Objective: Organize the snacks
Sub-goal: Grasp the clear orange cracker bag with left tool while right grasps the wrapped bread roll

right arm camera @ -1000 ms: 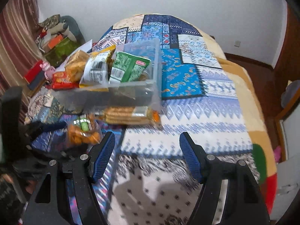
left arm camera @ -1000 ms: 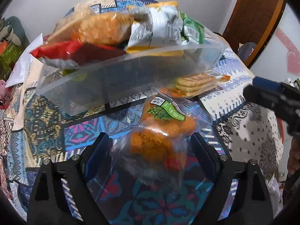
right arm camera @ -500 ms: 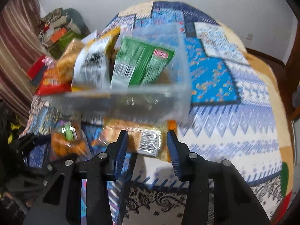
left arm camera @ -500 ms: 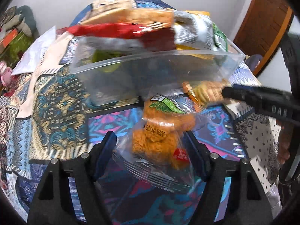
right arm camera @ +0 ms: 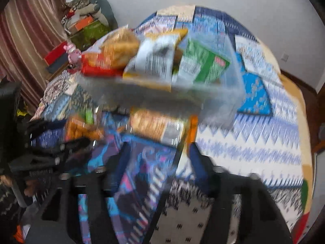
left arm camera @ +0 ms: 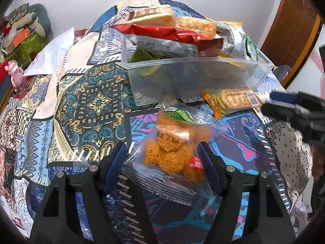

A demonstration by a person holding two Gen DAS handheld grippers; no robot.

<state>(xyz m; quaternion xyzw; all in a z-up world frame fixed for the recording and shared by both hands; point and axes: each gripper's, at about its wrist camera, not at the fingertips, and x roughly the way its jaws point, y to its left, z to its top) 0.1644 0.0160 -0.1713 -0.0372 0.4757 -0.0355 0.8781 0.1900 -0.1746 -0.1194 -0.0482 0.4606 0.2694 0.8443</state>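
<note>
Item: right wrist view is blurring badly, so we are not making out whether the right gripper (right arm camera: 156, 154) is touching the cracker sleeve (right arm camera: 160, 127) lying between its parted fingers; the left gripper (left arm camera: 164, 158) is closing its blue pads on a clear bag of orange snacks (left arm camera: 172, 152), just before the overfilled clear tub (left arm camera: 182, 75) on the patterned cloth (left arm camera: 85, 101).

Black two-finger tools with blue pads

The left tool (left arm camera: 164, 158) had black plastic arms, blue finger pads (left arm camera: 116, 160) and silver screws (left arm camera: 94, 168); the right tool (right arm camera: 156, 154) looked alike, blurred.
</note>
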